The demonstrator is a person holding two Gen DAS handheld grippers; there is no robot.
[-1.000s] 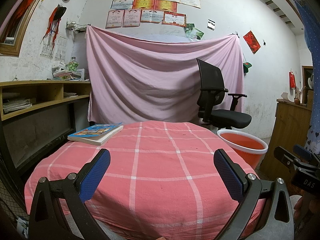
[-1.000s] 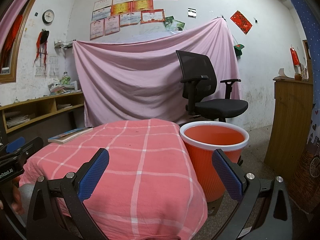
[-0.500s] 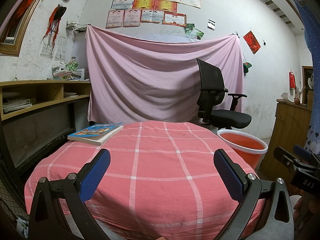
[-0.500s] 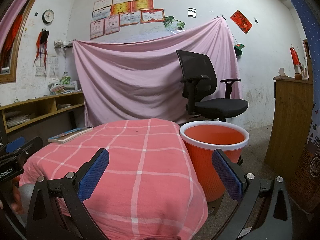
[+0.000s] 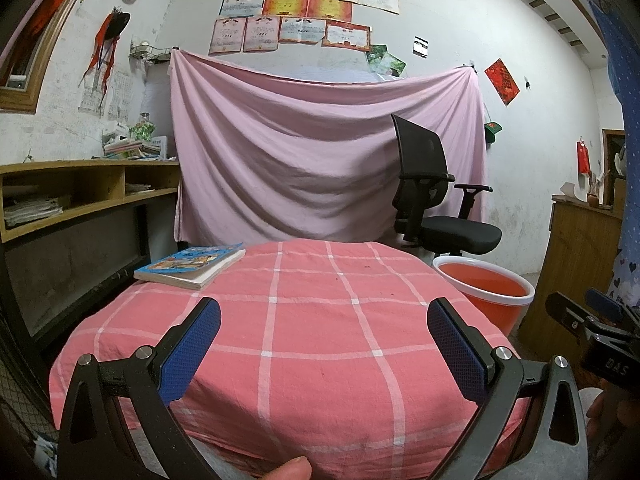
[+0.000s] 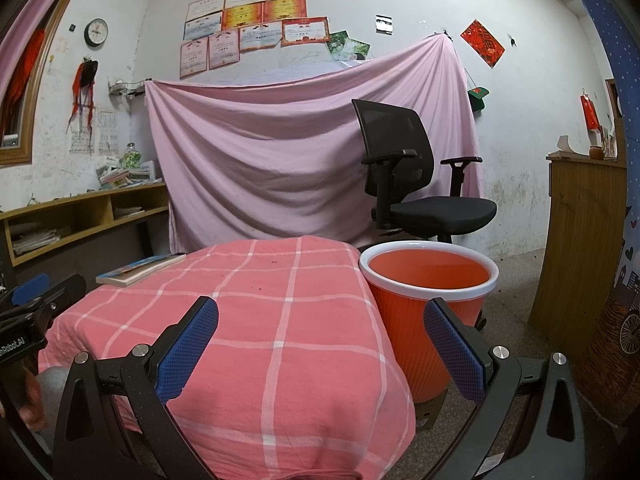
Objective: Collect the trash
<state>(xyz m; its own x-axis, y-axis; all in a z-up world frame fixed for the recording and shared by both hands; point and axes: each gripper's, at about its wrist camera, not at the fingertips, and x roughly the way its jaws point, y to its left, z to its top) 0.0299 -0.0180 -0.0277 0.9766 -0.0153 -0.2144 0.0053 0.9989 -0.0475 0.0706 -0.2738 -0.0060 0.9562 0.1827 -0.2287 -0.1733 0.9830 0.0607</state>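
Tabletop [image 5: 304, 344] under checked cloth before me; both my hand-held grippers, left [image 5: 324, 344] and right [image 6: 322, 344], spread wide, empty; orange bin [image 6: 428, 304] beside it.

left tool [image 5: 324, 346] spread wide, right tool [image 6: 322, 344] likewise

A pink sheet [image 5: 320, 152] hangs on the white wall under certificates [image 5: 296, 16], with a black office chair [image 6: 412, 184] and wooden shelves [image 5: 80, 192] nearby.

pink white-checked tablecloth [image 5: 320, 340], orange white-rimmed bin [image 6: 428, 304], pink sheet [image 5: 320, 152], black chair [image 6: 412, 184].
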